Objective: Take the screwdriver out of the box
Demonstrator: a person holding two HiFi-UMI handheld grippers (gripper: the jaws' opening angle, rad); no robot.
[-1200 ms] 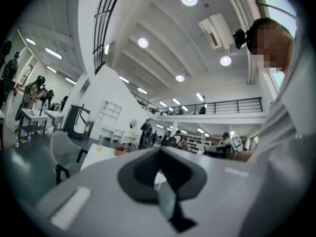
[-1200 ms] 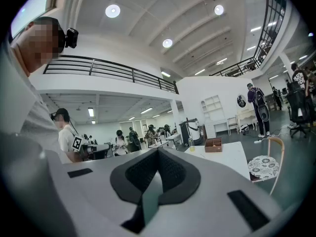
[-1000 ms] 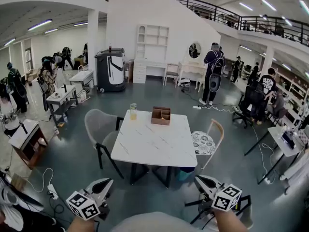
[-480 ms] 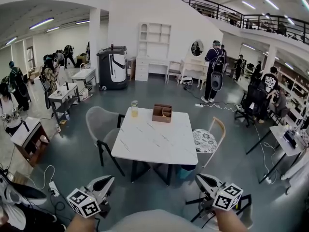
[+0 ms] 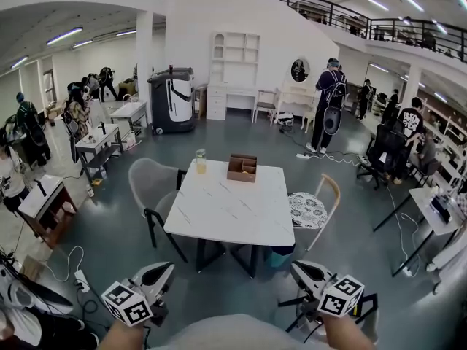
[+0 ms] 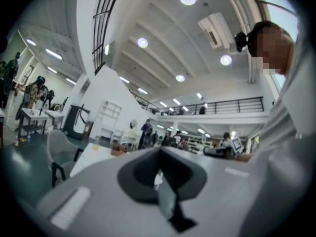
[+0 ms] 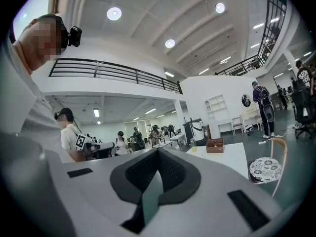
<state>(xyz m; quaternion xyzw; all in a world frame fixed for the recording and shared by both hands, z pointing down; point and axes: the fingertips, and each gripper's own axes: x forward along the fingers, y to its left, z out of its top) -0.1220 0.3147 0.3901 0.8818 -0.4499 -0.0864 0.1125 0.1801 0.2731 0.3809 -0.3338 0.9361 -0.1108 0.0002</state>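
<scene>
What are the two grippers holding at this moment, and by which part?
Nothing is held. The left gripper and the right gripper are both shut on nothing; the box stands apart on the table ahead.

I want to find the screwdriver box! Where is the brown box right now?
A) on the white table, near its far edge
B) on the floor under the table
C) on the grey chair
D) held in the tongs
A: the head view shows the brown box sitting on the white table near its far edge, a little to the right of a glass with yellow liquid in it.
</scene>
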